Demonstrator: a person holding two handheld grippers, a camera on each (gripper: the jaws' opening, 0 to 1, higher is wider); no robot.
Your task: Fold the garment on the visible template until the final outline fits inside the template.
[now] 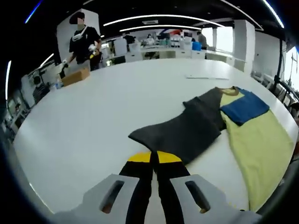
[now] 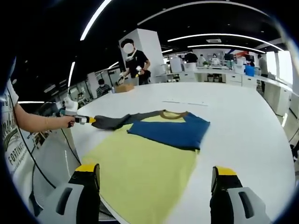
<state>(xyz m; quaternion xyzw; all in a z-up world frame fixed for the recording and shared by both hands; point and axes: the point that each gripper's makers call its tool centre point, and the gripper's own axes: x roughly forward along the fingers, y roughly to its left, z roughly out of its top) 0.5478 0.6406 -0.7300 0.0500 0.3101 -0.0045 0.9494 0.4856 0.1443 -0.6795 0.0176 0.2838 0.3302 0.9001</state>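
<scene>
We can read part of the word "FORTUNE" on the person's white printed shirt (image 2: 10, 140); the other letters are cut off.

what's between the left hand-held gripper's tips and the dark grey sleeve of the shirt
Only a short stretch of bare white table. In the left gripper view, the shut left hand-held gripper sits just short of the dark grey sleeve of the yellow, blue and grey shirt.

Each claw has black fingers with yellow tips and grey holders: the left claw (image 1: 154, 157) and the right claw (image 2: 156, 173). The person wears a white shirt (image 2: 10, 135) with dark letters.
</scene>
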